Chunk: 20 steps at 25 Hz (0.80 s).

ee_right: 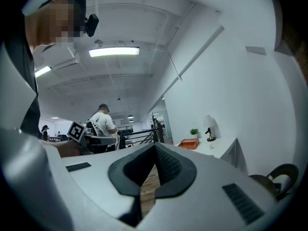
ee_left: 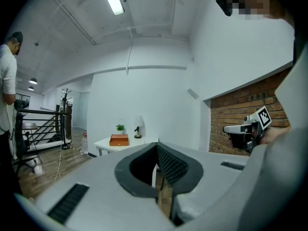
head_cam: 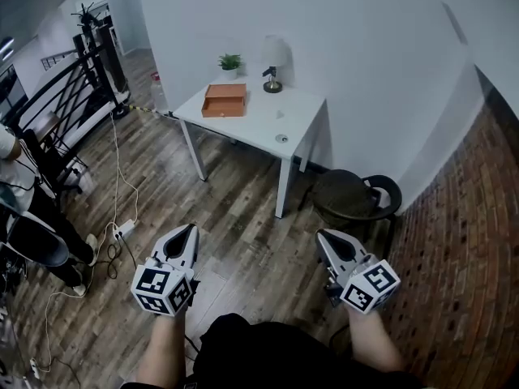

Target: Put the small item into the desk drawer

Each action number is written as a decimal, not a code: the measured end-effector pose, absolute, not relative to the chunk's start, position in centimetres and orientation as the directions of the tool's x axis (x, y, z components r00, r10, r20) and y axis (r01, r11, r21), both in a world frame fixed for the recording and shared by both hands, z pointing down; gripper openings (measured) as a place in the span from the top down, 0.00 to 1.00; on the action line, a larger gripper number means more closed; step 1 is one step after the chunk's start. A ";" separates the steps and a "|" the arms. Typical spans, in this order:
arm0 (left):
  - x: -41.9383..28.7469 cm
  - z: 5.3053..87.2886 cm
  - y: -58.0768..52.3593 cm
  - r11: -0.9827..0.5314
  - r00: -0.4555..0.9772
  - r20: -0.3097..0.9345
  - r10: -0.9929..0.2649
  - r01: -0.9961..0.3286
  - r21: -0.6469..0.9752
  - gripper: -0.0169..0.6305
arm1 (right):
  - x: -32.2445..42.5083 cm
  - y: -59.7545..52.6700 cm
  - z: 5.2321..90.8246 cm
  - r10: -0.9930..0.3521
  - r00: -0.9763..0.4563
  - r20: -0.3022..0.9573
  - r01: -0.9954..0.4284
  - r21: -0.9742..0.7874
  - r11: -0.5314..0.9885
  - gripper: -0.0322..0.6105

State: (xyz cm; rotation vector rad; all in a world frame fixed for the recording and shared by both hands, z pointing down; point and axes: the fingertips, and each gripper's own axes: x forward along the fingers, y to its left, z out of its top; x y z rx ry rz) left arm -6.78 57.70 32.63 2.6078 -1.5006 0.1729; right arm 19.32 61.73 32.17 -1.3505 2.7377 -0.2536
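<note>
We held the left gripper (head_cam: 187,233) and right gripper (head_cam: 326,240) low above the floor (head_cam: 243,217), each with fingers pressed together on nothing. Farther off, a small round item (head_cam: 281,138) lay by the bench's (head_cam: 243,124) nearest corner, well apart from the brown drawer box (head_cam: 224,100) at its left end.

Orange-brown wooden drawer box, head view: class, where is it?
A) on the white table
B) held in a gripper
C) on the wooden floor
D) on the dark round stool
A: the orange-brown wooden drawer box rests on top of the white table, just in front of the small green potted plant.
</note>
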 end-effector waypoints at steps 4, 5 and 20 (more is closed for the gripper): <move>-6.2 33.4 56.5 -0.505 0.509 0.174 -0.843 -0.860 0.067 0.96 | 20.5 61.2 32.7 -0.807 -0.590 0.015 -0.794 -0.190 0.577 0.96; -6.1 33.6 56.1 -0.508 0.512 0.175 -0.841 -0.858 0.071 0.96 | 20.6 60.9 33.0 -0.810 -0.586 0.022 -0.797 -0.193 0.572 0.96; -7.2 38.5 40.5 -0.546 0.567 0.211 -0.796 -0.824 0.152 0.96 | 18.8 46.2 37.1 -0.822 -0.552 0.137 -0.827 -0.217 0.519 0.96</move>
